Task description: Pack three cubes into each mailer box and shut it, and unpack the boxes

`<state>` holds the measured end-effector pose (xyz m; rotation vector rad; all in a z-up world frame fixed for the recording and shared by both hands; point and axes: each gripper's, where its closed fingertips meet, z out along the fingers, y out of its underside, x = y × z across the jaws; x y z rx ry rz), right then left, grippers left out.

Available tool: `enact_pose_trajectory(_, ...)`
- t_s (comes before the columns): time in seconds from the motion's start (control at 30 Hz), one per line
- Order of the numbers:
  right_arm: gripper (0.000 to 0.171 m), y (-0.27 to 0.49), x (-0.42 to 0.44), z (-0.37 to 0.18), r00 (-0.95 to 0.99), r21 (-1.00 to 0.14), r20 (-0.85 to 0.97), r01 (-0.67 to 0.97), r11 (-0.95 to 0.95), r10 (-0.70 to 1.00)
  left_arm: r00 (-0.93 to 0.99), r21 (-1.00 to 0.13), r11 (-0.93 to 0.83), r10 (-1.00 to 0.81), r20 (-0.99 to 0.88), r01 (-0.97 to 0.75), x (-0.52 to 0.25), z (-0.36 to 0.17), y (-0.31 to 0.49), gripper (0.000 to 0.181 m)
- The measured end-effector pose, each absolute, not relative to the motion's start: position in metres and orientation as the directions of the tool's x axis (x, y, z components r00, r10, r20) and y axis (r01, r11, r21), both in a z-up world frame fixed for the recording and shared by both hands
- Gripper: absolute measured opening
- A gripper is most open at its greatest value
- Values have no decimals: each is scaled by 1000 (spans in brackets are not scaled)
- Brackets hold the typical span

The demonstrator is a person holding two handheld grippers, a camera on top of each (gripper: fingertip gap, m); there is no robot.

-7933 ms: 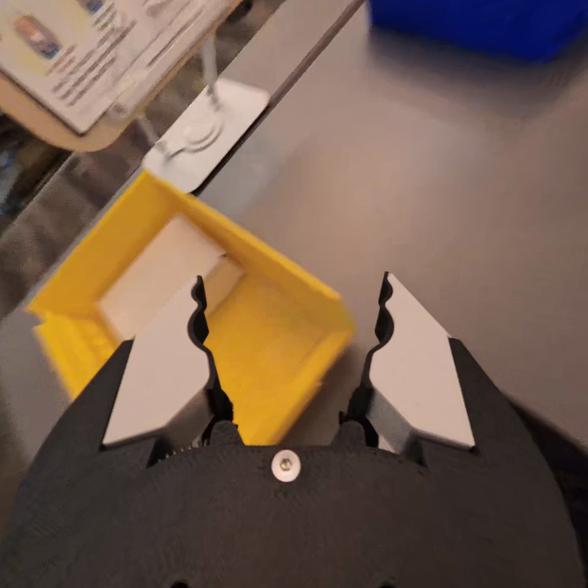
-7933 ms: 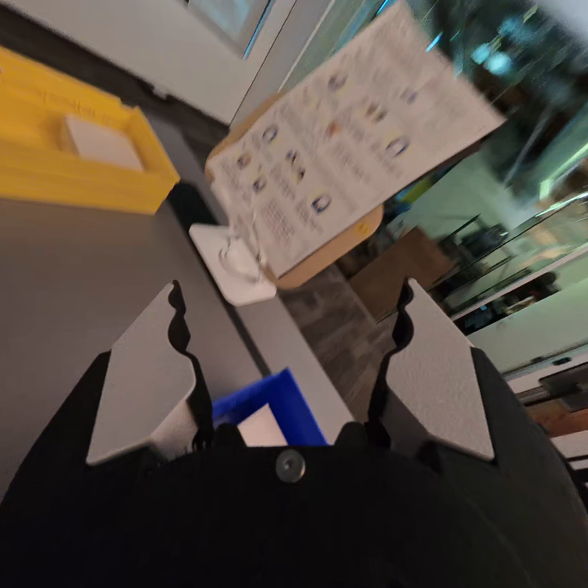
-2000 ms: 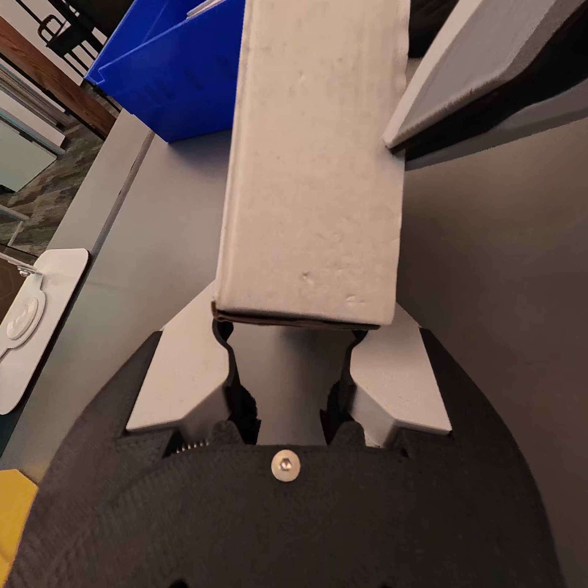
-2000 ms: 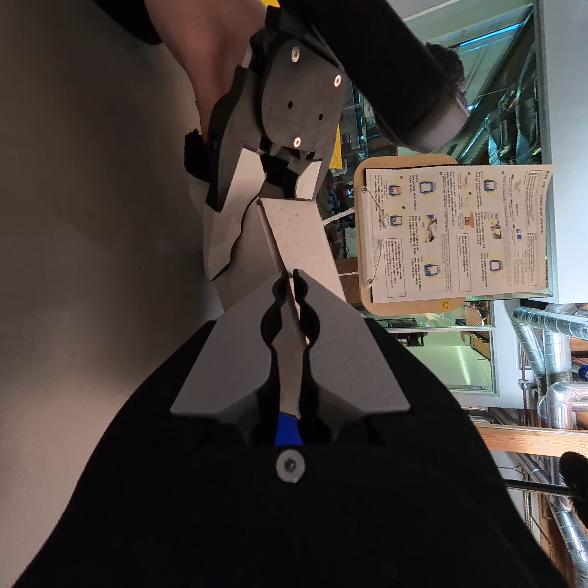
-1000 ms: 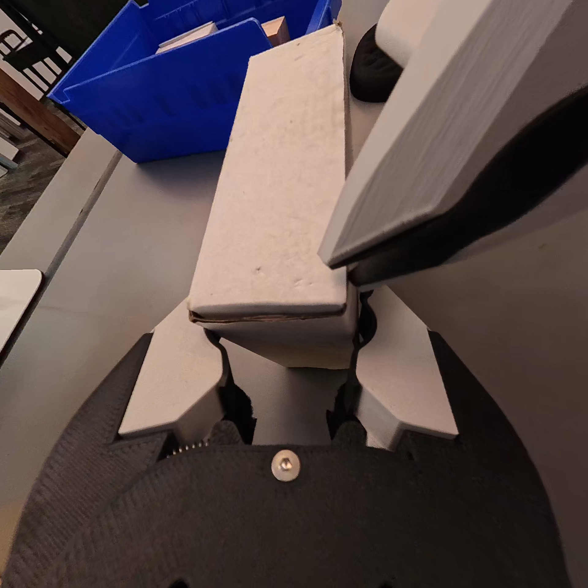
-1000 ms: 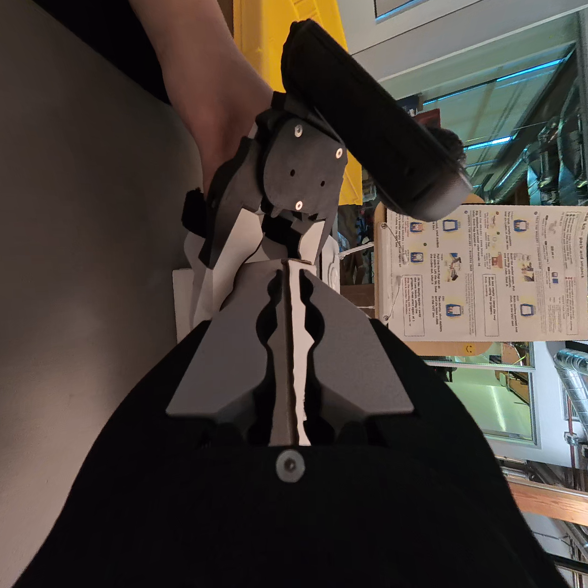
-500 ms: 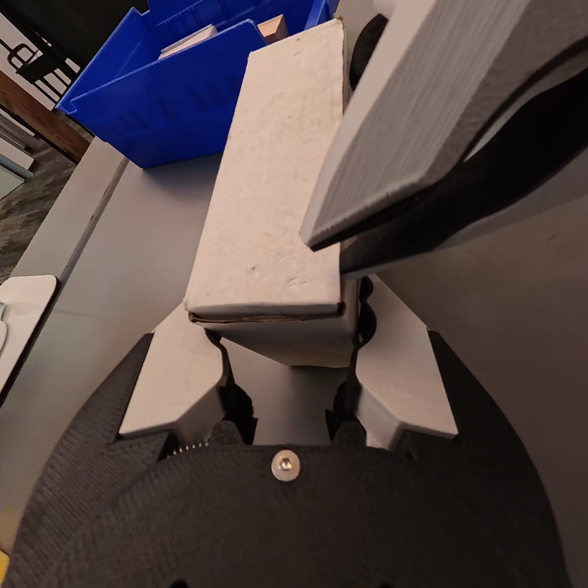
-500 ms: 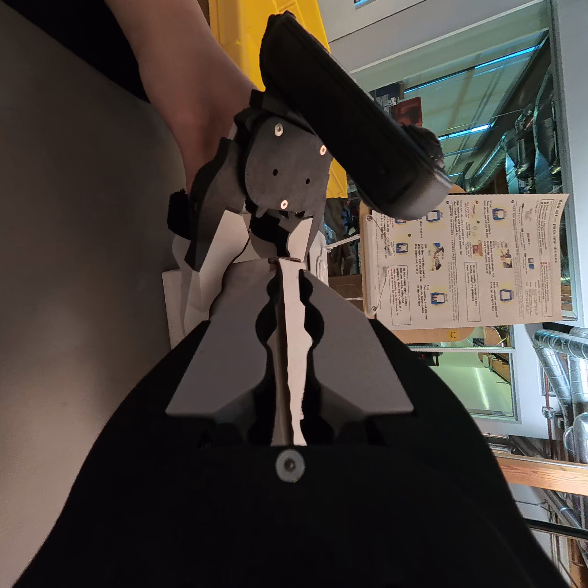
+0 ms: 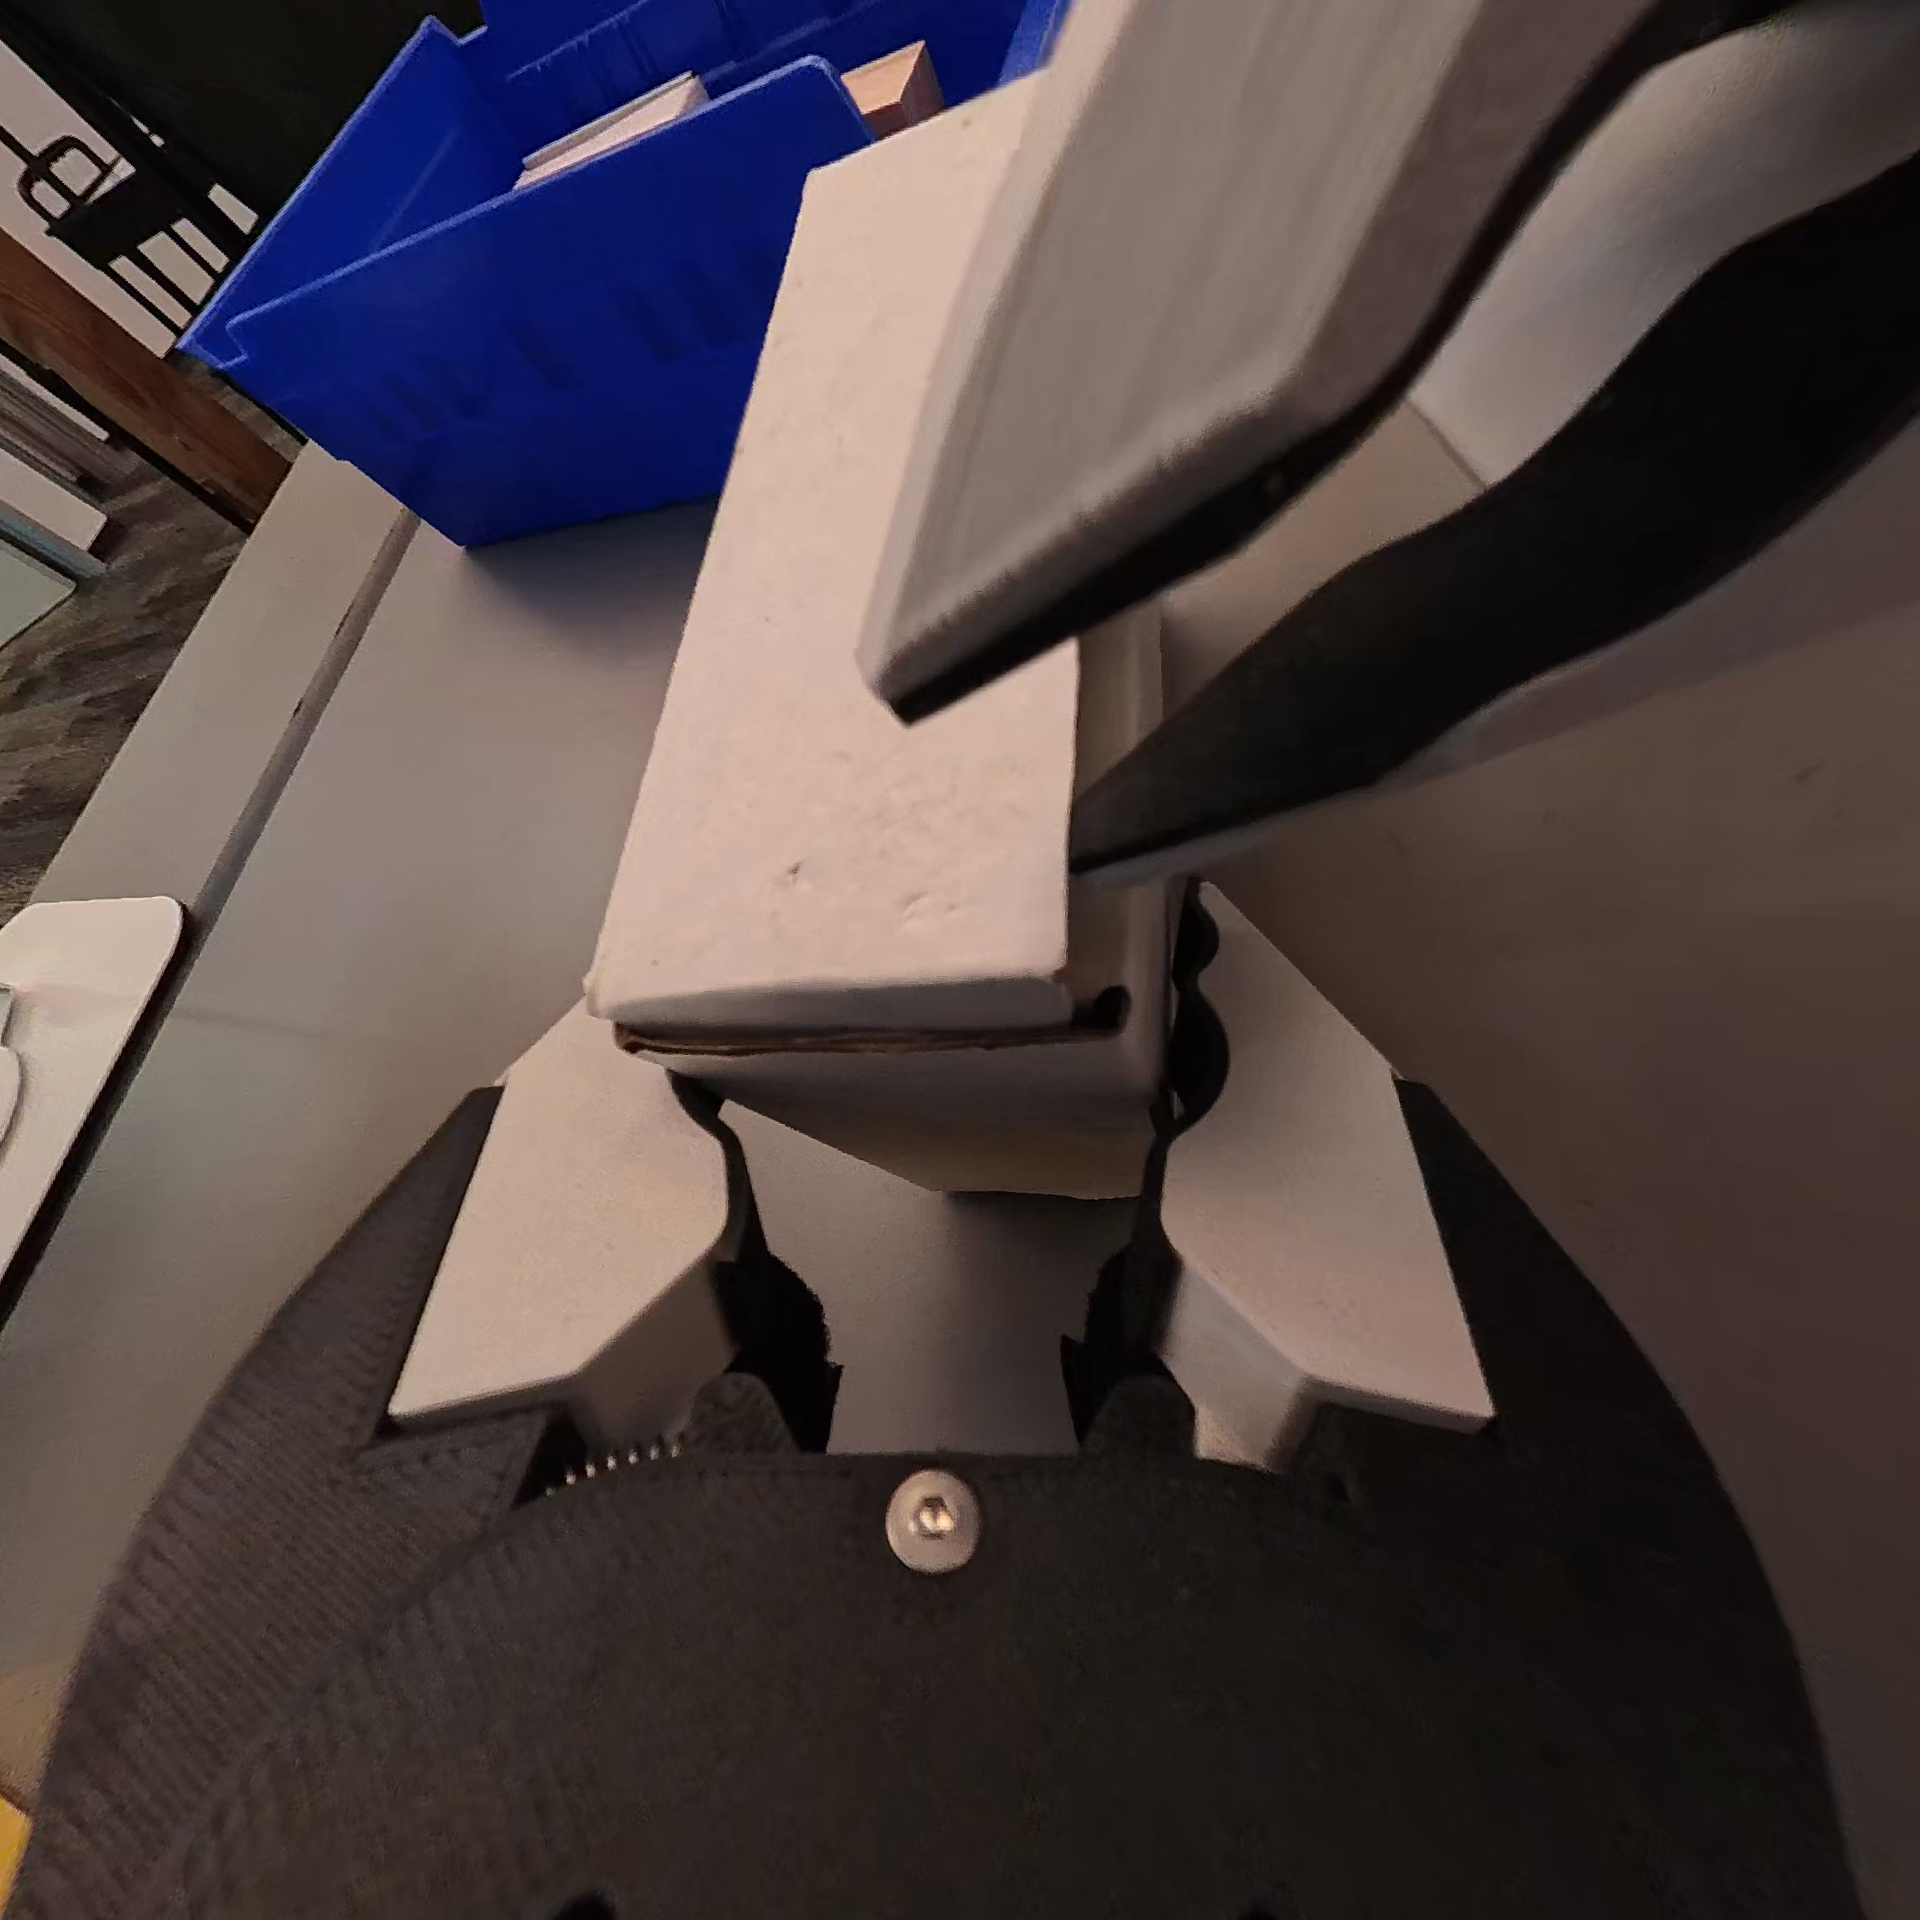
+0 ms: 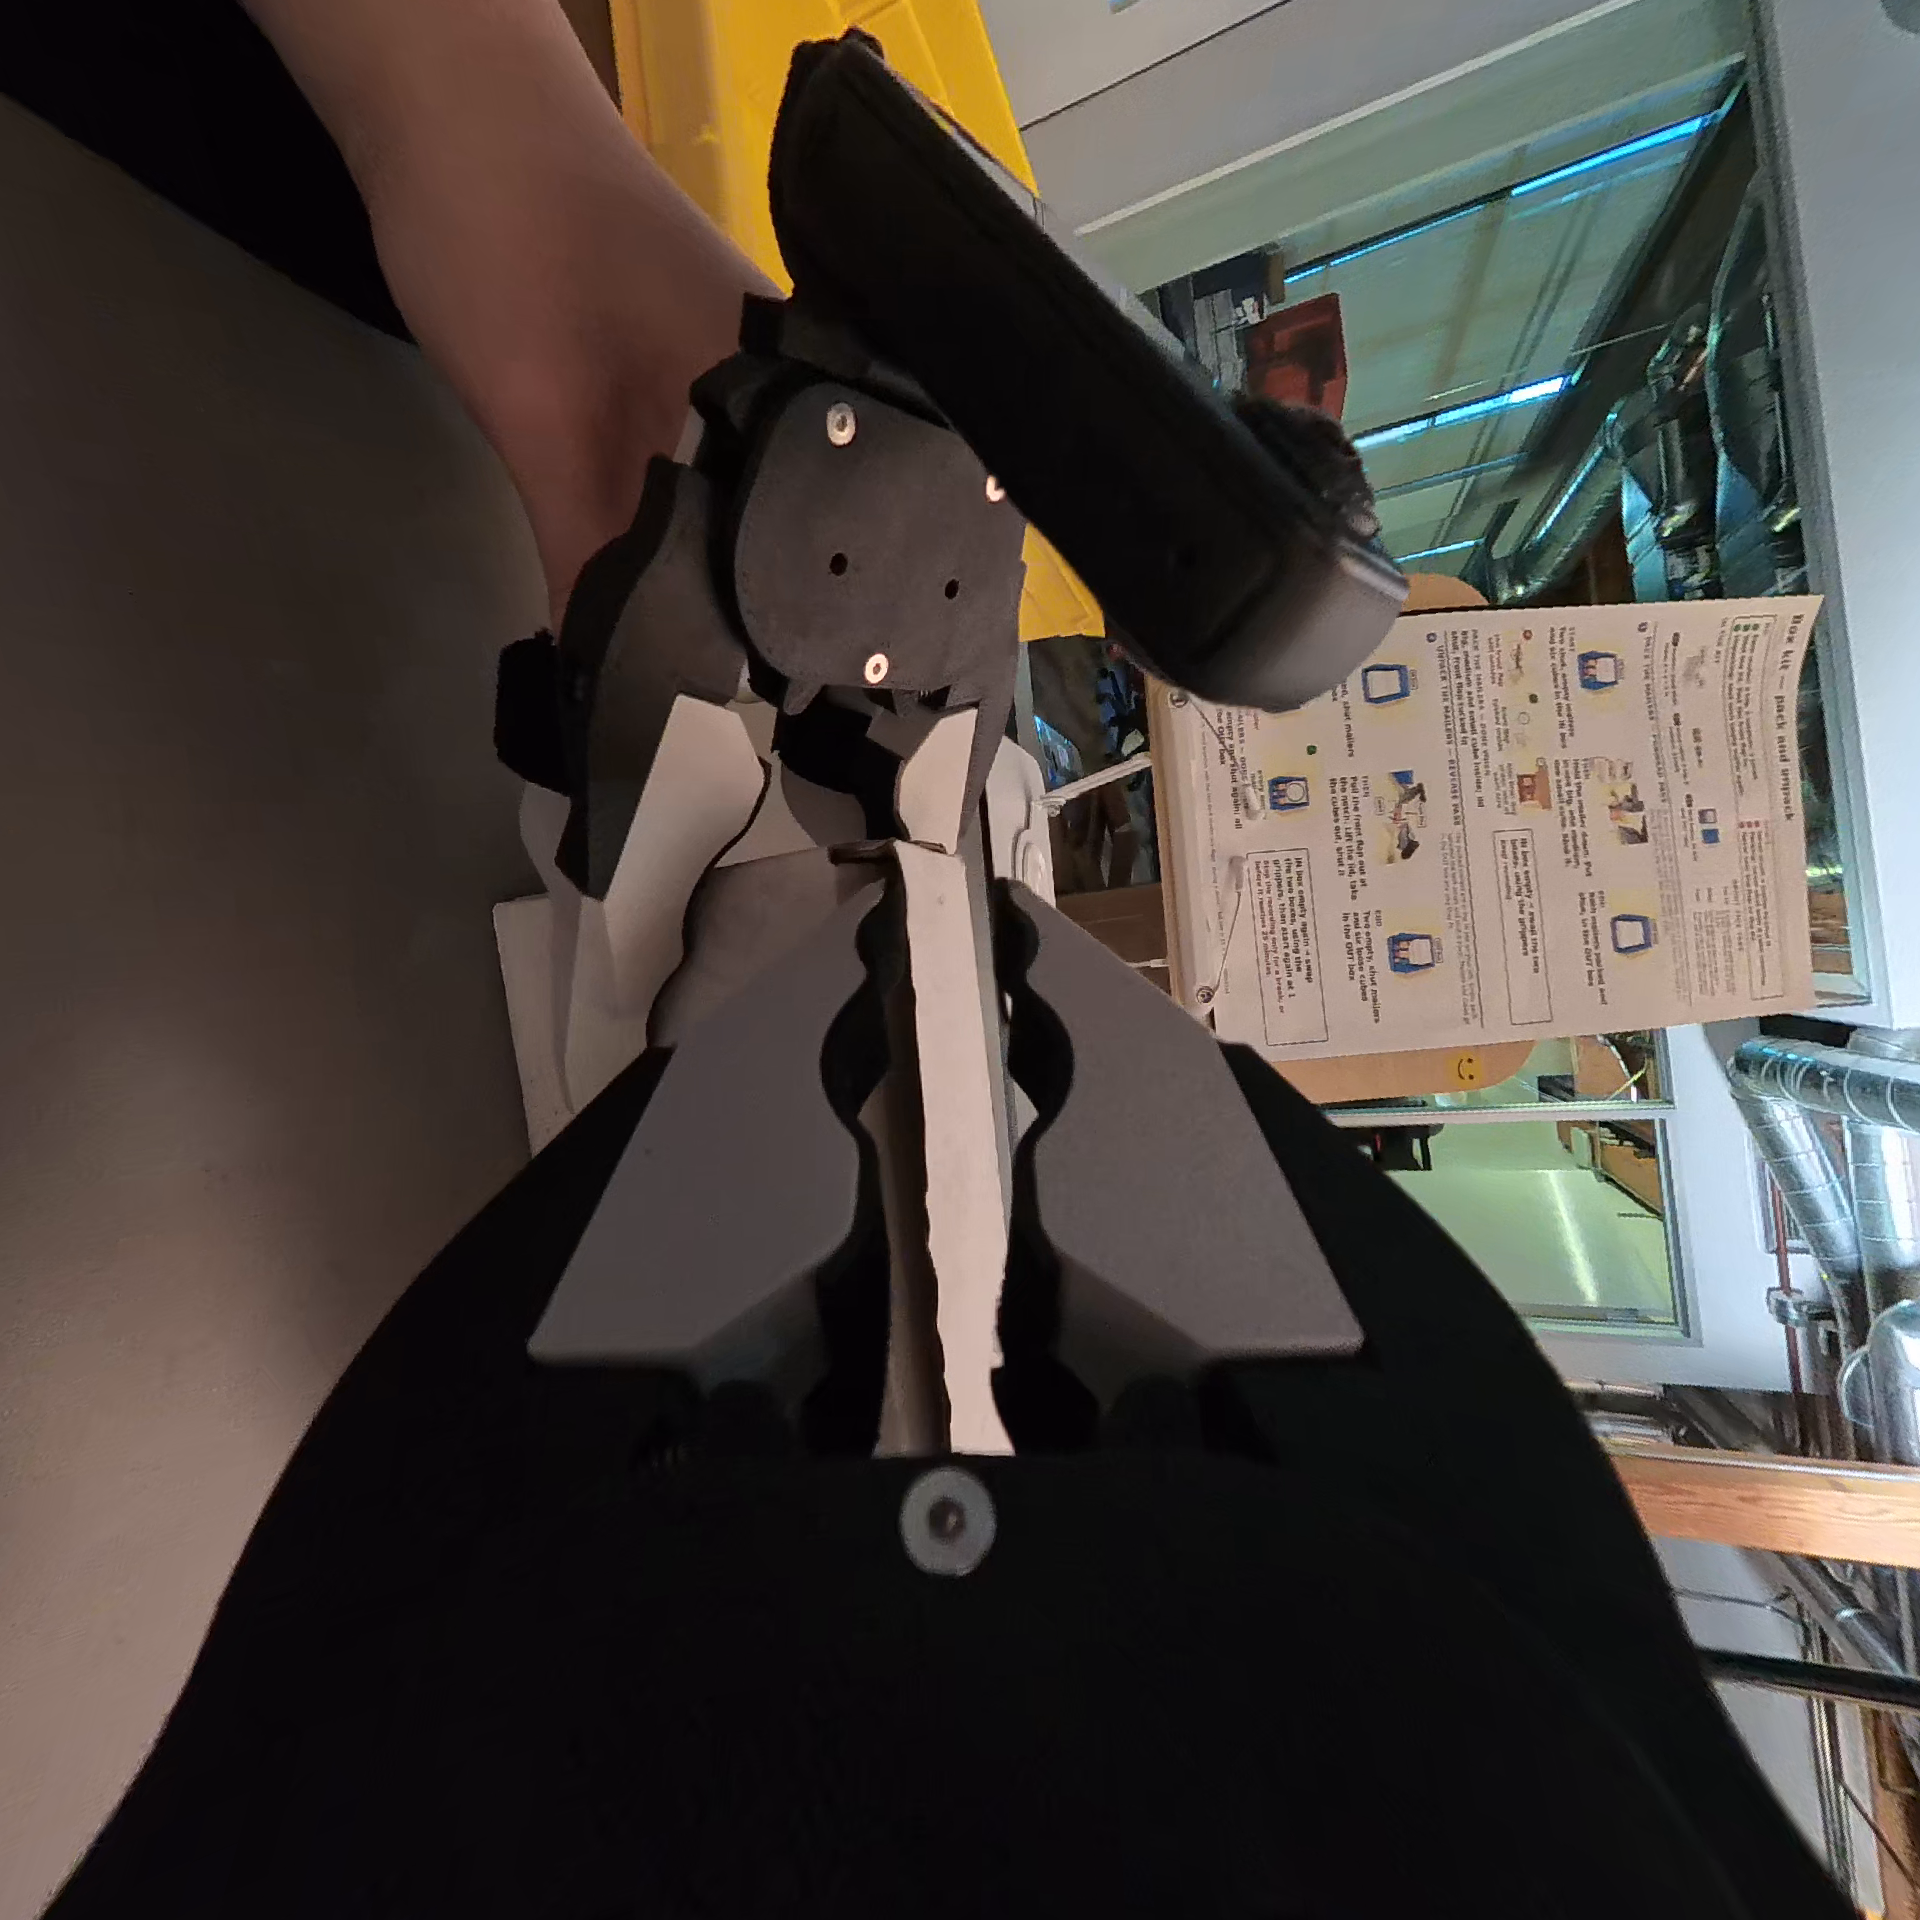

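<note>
A white mailer box (image 9: 862,727) lies lengthwise on the grey table. My left gripper (image 9: 935,1049) is shut on its near end, one finger on each side wall. The right gripper's fingers (image 9: 1143,364) reach in from the upper right and pinch the right edge of the box's lid. In the right wrist view my right gripper (image 10: 945,914) is shut on that thin white lid edge (image 10: 951,1143). Beyond it a hand (image 10: 623,343) holds the left gripper (image 10: 790,831) on the box (image 10: 582,997). The inside of the box is hidden.
A blue bin (image 9: 540,343) stands just beyond the box and holds a wooden cube (image 9: 888,88) and a white box (image 9: 623,135). A yellow bin (image 10: 717,104) sits behind the hand. An instruction sheet on a board (image 10: 1455,831) stands past the table edge, on a white base plate (image 9: 73,1018). Spacing between my two grippers at the tips: around 10 cm. The white base plate (image 9: 73,1018) is closer to my left gripper, around 35 cm from its tips; the right tips are 45 cm off.
Both grippers were open and empty 7.9 s ago; both now grip the mailer box. Over the last second the right gripper has slid further along the lid, whose right edge has lifted slightly.
</note>
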<state>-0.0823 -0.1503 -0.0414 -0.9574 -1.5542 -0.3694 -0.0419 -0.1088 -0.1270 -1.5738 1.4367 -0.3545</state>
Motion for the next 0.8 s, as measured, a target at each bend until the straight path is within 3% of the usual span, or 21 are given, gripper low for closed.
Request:
enact_pose_trajectory(0.13,20,-152,-65,-42,-16,-198,948,754,626,319,266,-772,139,-888,-374,-620,-42,-127,-110,84)
enact_pose_trajectory(0.43,24,-127,28,-43,49,-259,906,850,458,421,264,-777,132,-894,-362,-616,-42,-127,-110,84)
enact_pose_trajectory(0.53,21,-127,30,-43,73,-291,896,841,456,437,267,-775,130,-893,-362,-618,-42,-128,-110,84)
enact_pose_trajectory(0.6,10,-125,31,-41,74,-271,911,847,456,405,258,-770,143,-891,-373,-621,-41,-127,-111,83)
enact_pose_trajectory(0.8,15,-129,28,-50,58,-281,895,843,459,442,272,-788,97,-907,-322,-608,-42,-129,-110,82)
